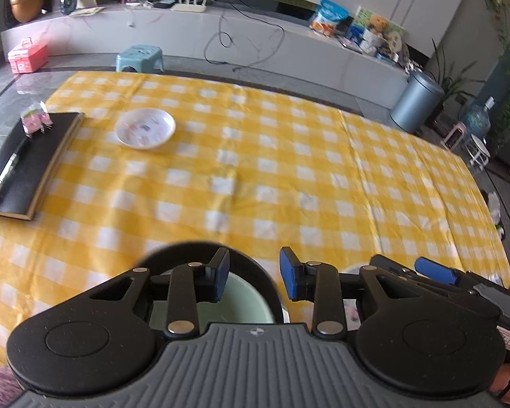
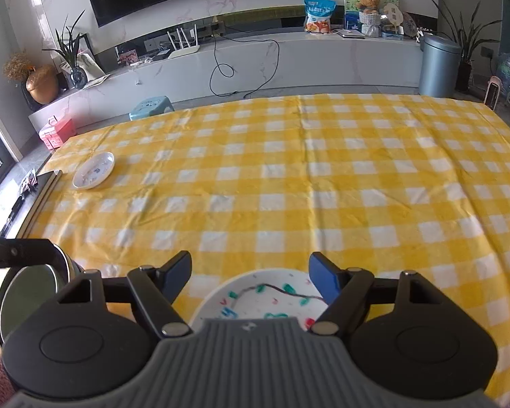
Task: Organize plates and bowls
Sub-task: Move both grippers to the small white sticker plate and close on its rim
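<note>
A dark bowl with a pale green inside (image 1: 244, 301) sits at the table's near edge under my left gripper (image 1: 255, 277), which is open, its left finger over the bowl's inside. The bowl also shows in the right wrist view (image 2: 27, 292). A white plate with coloured marks (image 2: 272, 297) lies under my right gripper (image 2: 250, 277), which is open and empty above it. A small white patterned plate (image 1: 144, 128) lies far left on the yellow checked tablecloth (image 1: 289, 170); it also shows in the right wrist view (image 2: 93, 170).
A black notebook with a pen (image 1: 27, 163) and a small pink packet (image 1: 35, 120) lie at the table's left edge. Beyond the table stand a blue stool (image 1: 139, 58), a grey bin (image 1: 416, 103) and a long white cabinet (image 2: 289, 64).
</note>
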Motion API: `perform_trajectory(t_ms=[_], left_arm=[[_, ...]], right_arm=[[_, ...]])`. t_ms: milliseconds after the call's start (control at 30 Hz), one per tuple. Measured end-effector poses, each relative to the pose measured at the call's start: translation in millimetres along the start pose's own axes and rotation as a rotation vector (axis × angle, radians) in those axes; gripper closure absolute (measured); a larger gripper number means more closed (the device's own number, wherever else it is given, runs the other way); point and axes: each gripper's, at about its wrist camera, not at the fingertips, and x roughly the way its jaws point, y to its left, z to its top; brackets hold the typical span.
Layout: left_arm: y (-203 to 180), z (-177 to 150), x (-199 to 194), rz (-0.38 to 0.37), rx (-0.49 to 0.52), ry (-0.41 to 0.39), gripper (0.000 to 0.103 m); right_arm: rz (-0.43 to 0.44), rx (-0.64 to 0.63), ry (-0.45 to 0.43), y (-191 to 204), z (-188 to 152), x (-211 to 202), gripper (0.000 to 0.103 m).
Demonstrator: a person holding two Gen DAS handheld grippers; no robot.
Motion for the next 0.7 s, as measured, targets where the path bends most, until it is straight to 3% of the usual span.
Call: perform_trajectory(t_ms=[267,500,700], left_arm=[[51,37,6,0.049,-0.017,-0.044,0.065],[93,65,28,0.048,-0.032,-0.067,0.065],[128,82,66,0.049,-0.064,-0.078,0.065]], right_arm=[[0.054,-0.039,0.029,38,28,31,0.027],[0.151,-0.082,0.042,75,60,71,0.027],[0.208,-0.138,0.061,113,89,117,0.036]])
